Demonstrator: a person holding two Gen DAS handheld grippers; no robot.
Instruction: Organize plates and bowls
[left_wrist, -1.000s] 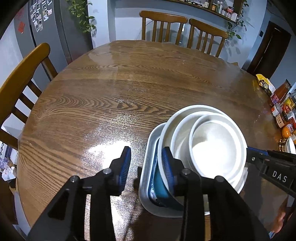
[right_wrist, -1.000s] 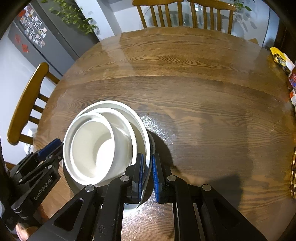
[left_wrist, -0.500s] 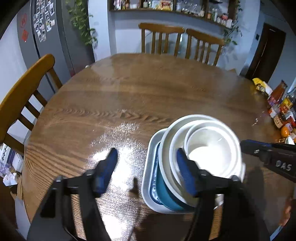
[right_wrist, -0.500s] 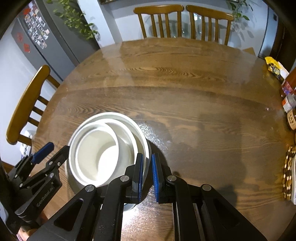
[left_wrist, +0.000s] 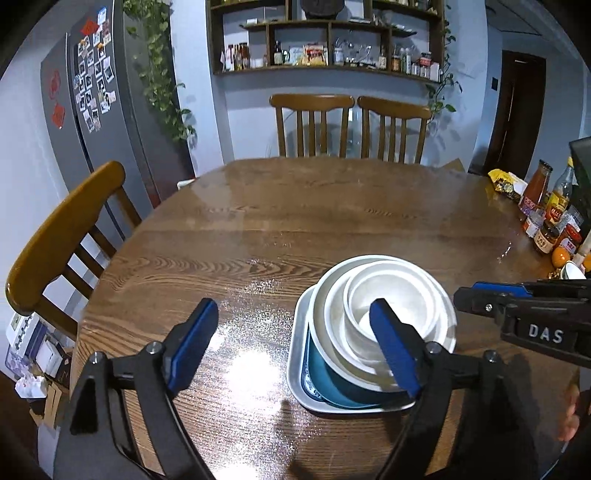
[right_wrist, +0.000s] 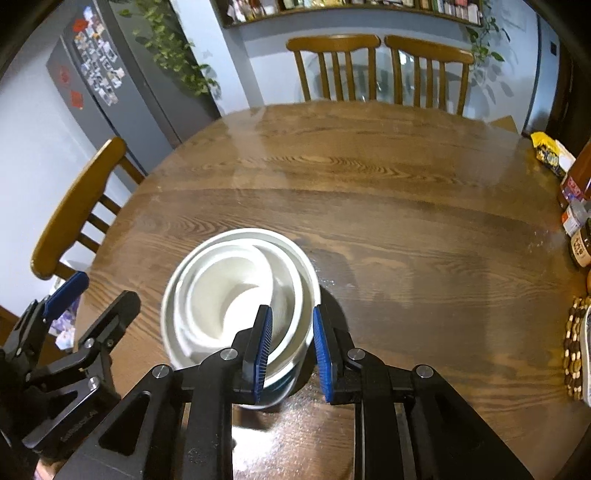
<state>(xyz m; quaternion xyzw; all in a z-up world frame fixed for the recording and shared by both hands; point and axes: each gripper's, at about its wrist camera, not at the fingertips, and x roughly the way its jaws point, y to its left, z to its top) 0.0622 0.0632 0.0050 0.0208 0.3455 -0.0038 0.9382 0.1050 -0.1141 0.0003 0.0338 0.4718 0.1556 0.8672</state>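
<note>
the dishes look gathered: one stack (left_wrist: 373, 332) sits on the near part of the tabletop (left_wrist: 295, 221), and no other plate or bowl lies loose on the wood in view. judged from that, the sorting is near its end, with only the letting go left. at the bottom is a pale square tray (left_wrist: 295, 354); in it a blue dish (left_wrist: 325, 380); on that, three white bowls (right_wrist: 236, 291) nested one inside another. the left tongs (left_wrist: 295, 347) are opening wide, gripping nothing, one pad before the bowls. the right tongs (right_wrist: 291, 350) are opening too, with the stack's rim between the pads, not pressed.
</note>
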